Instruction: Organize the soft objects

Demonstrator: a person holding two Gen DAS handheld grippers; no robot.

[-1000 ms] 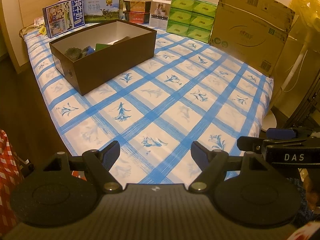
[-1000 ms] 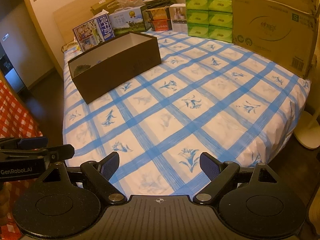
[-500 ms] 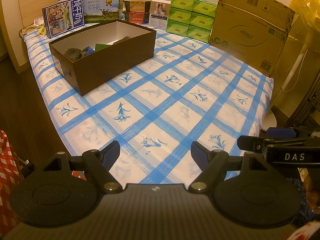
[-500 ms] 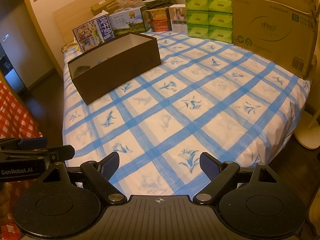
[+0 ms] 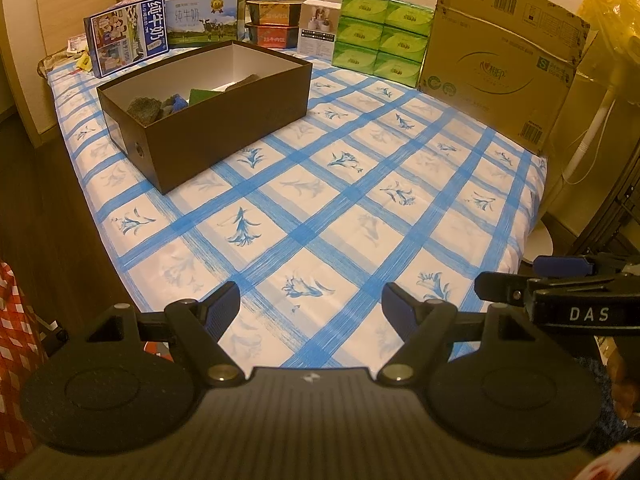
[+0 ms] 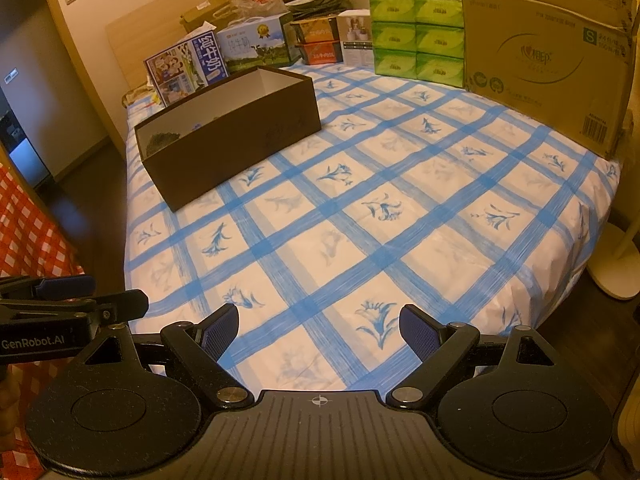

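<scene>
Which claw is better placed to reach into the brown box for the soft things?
Probably the left claw. The brown box sits toward the left side of the bed, and its view looks down onto the soft things; the right claw is equally open and empty.

No change is seen between the earlier pictures and now. The left gripper (image 5: 311, 304) and the right gripper (image 6: 319, 328) are found where they were, with jaws equally wide and nothing between them. The brown box (image 5: 224, 120) is not shifted on the bed (image 5: 360, 208), and the soft objects (image 5: 160, 104) inside it are not rearranged.
</scene>
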